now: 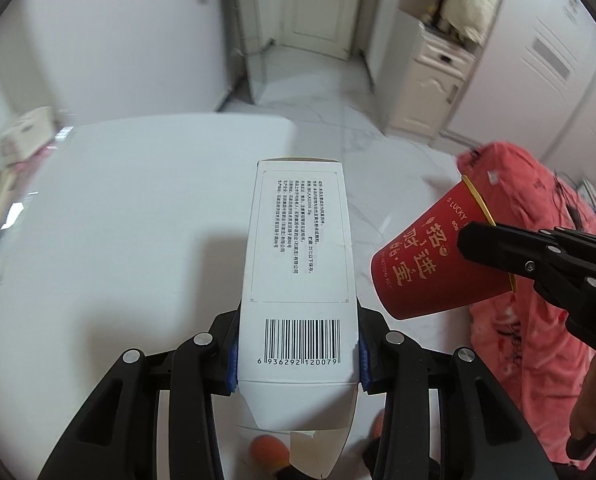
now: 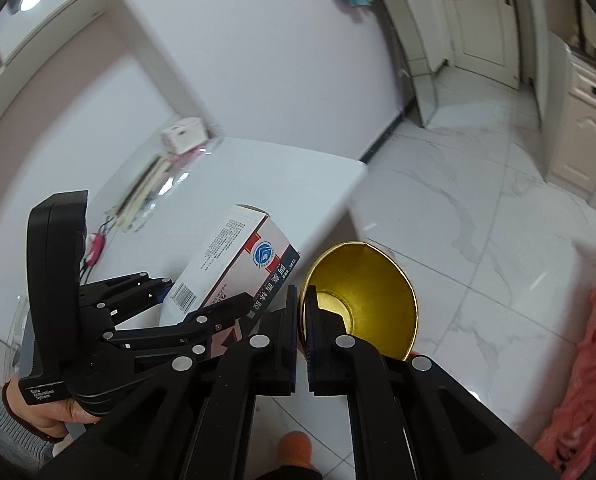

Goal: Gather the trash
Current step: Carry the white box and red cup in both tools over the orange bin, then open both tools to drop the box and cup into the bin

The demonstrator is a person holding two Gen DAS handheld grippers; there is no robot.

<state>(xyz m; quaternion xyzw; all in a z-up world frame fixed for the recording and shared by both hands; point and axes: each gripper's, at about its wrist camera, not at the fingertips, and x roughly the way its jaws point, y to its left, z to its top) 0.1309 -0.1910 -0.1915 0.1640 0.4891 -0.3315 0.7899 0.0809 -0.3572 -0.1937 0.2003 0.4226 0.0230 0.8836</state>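
Observation:
My left gripper (image 1: 297, 354) is shut on a white medicine carton (image 1: 298, 272) with a barcode, its blue pads pressing both long sides; the carton's lower flap hangs open. From the right wrist view the same carton (image 2: 234, 260) and left gripper (image 2: 196, 306) sit at lower left, held by a hand. A red paper cup (image 1: 429, 256) with gold lettering hangs at the right, and my right gripper (image 1: 473, 240) pinches its rim. In the right wrist view the fingers of my right gripper (image 2: 302, 308) clamp the rim of the cup (image 2: 373, 300), whose gold inside faces the camera.
A white table (image 1: 138, 208) lies under the carton, with a tissue box (image 2: 184, 134) and papers at its far left edge. White marble floor (image 2: 477, 208) stretches toward a white door (image 1: 317, 4). Pink-red bedding (image 1: 529, 240) lies at the right, and cream cabinets (image 1: 433, 80) stand beyond.

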